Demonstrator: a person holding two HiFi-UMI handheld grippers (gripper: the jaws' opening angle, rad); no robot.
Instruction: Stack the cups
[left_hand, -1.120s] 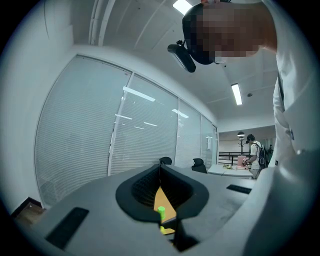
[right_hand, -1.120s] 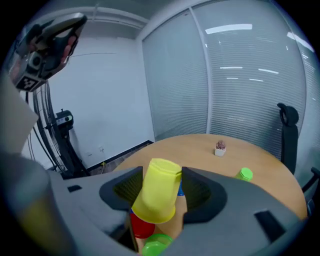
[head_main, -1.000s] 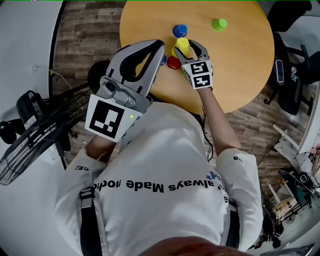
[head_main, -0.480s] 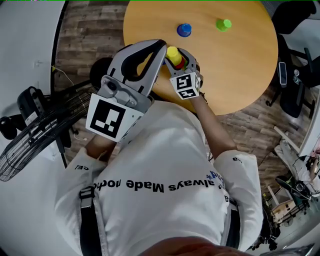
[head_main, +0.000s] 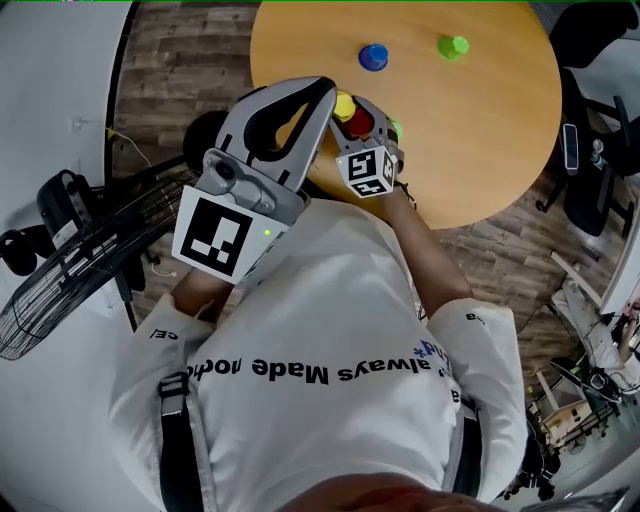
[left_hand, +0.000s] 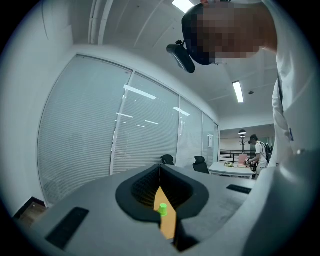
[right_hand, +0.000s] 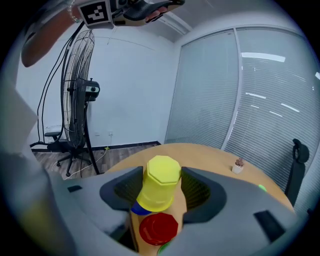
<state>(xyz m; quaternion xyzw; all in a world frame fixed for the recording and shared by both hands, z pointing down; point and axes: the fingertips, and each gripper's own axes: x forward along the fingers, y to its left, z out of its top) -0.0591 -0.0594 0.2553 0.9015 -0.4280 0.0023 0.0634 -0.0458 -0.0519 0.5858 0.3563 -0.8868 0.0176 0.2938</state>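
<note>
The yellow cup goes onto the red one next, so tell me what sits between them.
Nothing visible does. The right claw grips the yellow cup, and the red cup stands close by, just beyond its rim, with nothing between them. A blue cup peeks out beside the yellow one, off that path.

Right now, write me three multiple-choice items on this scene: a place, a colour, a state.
1. The red cup stands: A) on the table beside the right tool; B) at its far edge; C) in the left tool.
2. The cup in the right tool is: A) blue; B) green; C) yellow.
3. The left tool has its jaws: A) wide apart; B) together, empty; C) clamped on a cup.
Answers: A, it shows right below that tool's jaws; C, the yellow cup fills them; B, the tips meet on nothing.
</note>
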